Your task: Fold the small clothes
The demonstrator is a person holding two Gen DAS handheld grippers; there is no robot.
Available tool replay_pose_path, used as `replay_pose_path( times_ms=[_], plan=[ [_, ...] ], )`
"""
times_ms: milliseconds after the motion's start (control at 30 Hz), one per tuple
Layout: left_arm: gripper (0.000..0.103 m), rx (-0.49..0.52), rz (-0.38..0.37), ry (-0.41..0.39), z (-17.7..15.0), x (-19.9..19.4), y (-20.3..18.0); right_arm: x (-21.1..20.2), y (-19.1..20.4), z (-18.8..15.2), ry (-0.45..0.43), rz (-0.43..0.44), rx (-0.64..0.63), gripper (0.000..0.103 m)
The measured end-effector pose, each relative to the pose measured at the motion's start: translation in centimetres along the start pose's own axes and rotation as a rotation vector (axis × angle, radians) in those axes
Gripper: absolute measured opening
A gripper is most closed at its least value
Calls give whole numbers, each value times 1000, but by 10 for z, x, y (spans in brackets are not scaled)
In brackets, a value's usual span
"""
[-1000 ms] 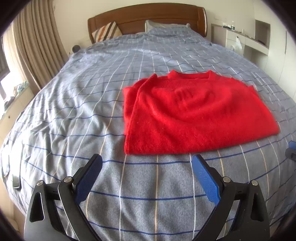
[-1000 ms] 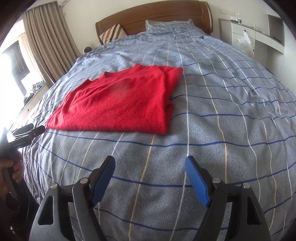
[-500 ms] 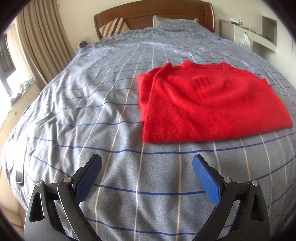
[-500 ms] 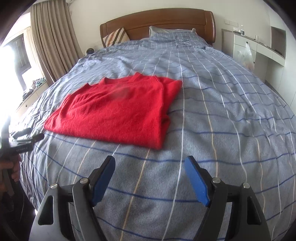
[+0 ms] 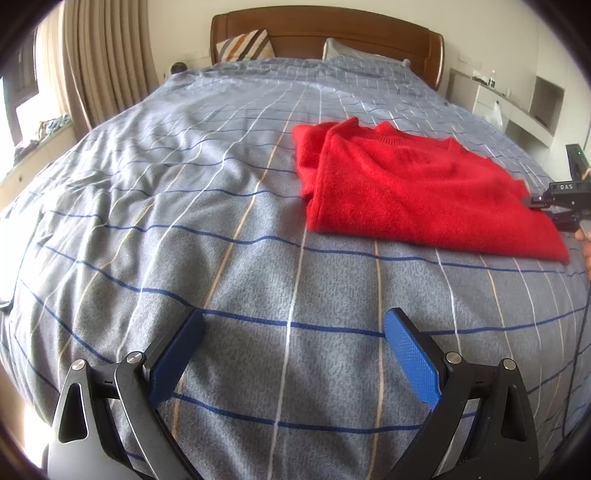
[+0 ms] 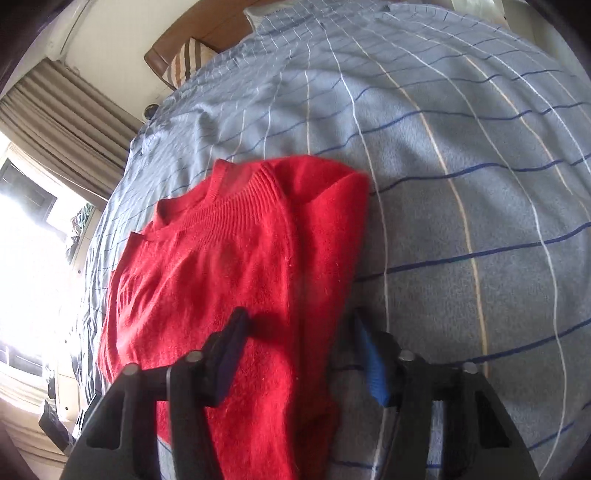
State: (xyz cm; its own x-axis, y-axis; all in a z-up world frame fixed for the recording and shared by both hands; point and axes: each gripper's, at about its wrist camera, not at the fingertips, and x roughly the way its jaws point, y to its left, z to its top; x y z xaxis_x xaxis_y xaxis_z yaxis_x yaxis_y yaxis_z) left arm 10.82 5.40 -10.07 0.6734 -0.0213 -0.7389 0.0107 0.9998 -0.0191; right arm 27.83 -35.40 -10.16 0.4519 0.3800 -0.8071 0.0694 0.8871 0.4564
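A red knit sweater (image 5: 413,188), its sides folded in, lies flat on the blue-grey checked bedspread (image 5: 184,221). My left gripper (image 5: 293,354) is open and empty, hovering over bare bedspread well short of the sweater's near-left corner. My right gripper (image 6: 297,345) is open, down at the sweater's (image 6: 236,266) near right corner, one finger over the cloth and the other at its folded right edge. In the left wrist view the right gripper (image 5: 565,206) shows at the sweater's right edge.
The bed's wooden headboard (image 5: 325,29) and pillows (image 5: 245,44) are at the far end. Curtains (image 5: 99,62) and a window stand on the left, a white shelf unit (image 5: 517,107) on the right.
The right gripper moved forward and down from well short of the sweater to straddle its near right corner, tilting as it went. The left gripper drifted left and back; the sweater has not moved.
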Motion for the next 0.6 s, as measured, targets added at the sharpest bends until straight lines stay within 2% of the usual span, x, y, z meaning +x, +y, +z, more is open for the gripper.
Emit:
replay_pose_path(
  times_ms=[33,100,167,300,467,600],
  plan=[
    [99,-2,2,-7,-1,-1,3,1,5,2,5,-24,-15,9],
    [99,-19,10,-30,-2,-5,11,-9,18,7,-8,-40,2,9],
    [99,-54,11,-49,-4,-7,21,-25,43,15,-35,-12,8,9],
    [99,-123,2,-65,-6,-6,38,-36,124,32,-46,36,-97,9],
    [99,-165,44,-91,-7,-12,58,7,231,34,17,63,-231,9],
    [99,-219,60,-88,-12,-13,78,61,289,20,75,57,-305,9]
  ],
)
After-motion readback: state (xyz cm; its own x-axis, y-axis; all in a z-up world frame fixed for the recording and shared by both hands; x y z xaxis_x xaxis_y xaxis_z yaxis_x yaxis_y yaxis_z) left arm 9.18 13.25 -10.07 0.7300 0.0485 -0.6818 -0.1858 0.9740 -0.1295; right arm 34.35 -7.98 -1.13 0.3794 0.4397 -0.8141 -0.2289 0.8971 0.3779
